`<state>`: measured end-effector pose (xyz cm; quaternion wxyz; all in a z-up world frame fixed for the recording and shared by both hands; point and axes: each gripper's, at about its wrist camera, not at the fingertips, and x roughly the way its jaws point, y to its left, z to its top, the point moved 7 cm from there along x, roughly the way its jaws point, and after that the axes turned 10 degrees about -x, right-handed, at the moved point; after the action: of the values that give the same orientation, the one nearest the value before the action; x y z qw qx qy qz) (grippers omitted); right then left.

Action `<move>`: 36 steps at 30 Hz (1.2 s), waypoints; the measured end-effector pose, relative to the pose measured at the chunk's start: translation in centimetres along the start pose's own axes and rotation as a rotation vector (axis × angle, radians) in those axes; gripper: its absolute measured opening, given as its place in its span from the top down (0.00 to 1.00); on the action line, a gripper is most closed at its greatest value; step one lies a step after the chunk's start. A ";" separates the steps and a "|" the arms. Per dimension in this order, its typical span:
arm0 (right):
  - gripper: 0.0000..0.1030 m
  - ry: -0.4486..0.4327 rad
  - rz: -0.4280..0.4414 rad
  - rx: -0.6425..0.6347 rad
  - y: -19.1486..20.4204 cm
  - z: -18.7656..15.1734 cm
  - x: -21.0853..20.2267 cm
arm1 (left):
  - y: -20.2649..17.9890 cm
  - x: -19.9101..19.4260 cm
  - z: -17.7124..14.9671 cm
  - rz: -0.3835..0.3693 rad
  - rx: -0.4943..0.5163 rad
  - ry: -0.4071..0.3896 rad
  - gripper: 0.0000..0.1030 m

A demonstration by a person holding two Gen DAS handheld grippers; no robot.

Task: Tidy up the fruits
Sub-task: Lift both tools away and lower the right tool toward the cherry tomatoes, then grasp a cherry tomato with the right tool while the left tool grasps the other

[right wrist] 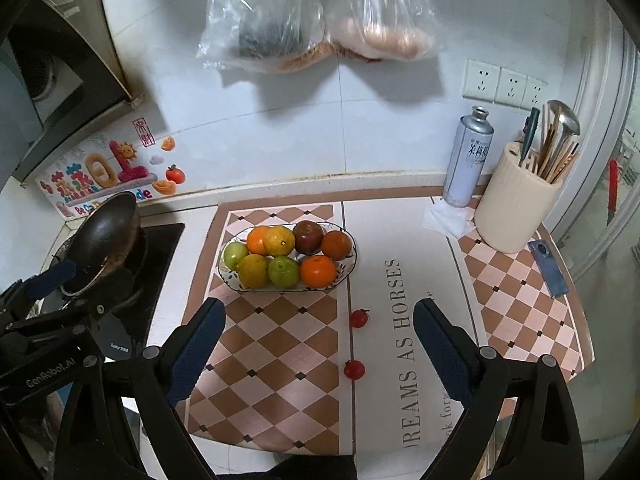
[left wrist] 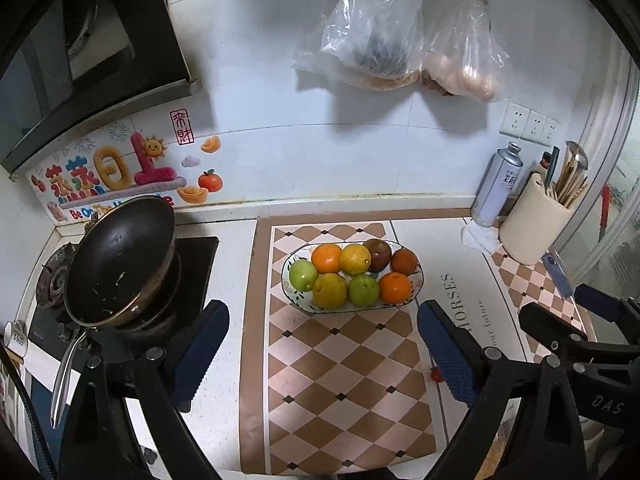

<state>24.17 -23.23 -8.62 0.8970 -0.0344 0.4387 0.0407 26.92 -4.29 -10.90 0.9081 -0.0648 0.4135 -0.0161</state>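
An oval patterned bowl [left wrist: 417,280] [right wrist: 352,258] sits on the checkered mat, full of several fruits: oranges [left wrist: 395,287] [right wrist: 318,271], yellow citrus [left wrist: 329,290], green fruits [left wrist: 363,289] [right wrist: 283,271] and a dark red one [right wrist: 308,236]. Two cherry tomatoes lie loose on the mat, one [right wrist: 359,318] nearer the bowl and one [right wrist: 354,369] closer to me; one also peeks out in the left wrist view [left wrist: 436,376]. My left gripper [left wrist: 323,346] is open and empty, in front of the bowl. My right gripper [right wrist: 318,344] is open and empty, with both tomatoes between its fingers' lines.
A dark frying pan [left wrist: 120,258] [right wrist: 105,232] sits on the stove at left. A spray can [right wrist: 468,156], a cream utensil holder [right wrist: 516,212] and a phone [right wrist: 547,268] stand at right. Plastic bags [left wrist: 408,28] hang on the wall. The counter's front edge is near.
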 end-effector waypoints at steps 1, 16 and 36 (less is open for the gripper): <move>0.06 -0.005 -0.005 -0.003 0.0 -0.1 -0.4 | 0.0 -0.2 -0.2 -0.003 -0.001 0.000 0.06; 0.06 0.109 0.106 0.141 -2.3 -3.6 4.4 | -0.2 2.0 -2.6 0.036 0.016 0.080 0.06; 0.66 0.511 0.157 0.197 -3.8 -17.3 26.2 | -5.5 19.3 -9.8 0.136 0.100 0.521 0.04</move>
<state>27.04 -27.59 -39.85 0.7505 0.0776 0.6539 0.0572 32.35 -12.39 -31.02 0.7723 0.0143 0.6350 0.0082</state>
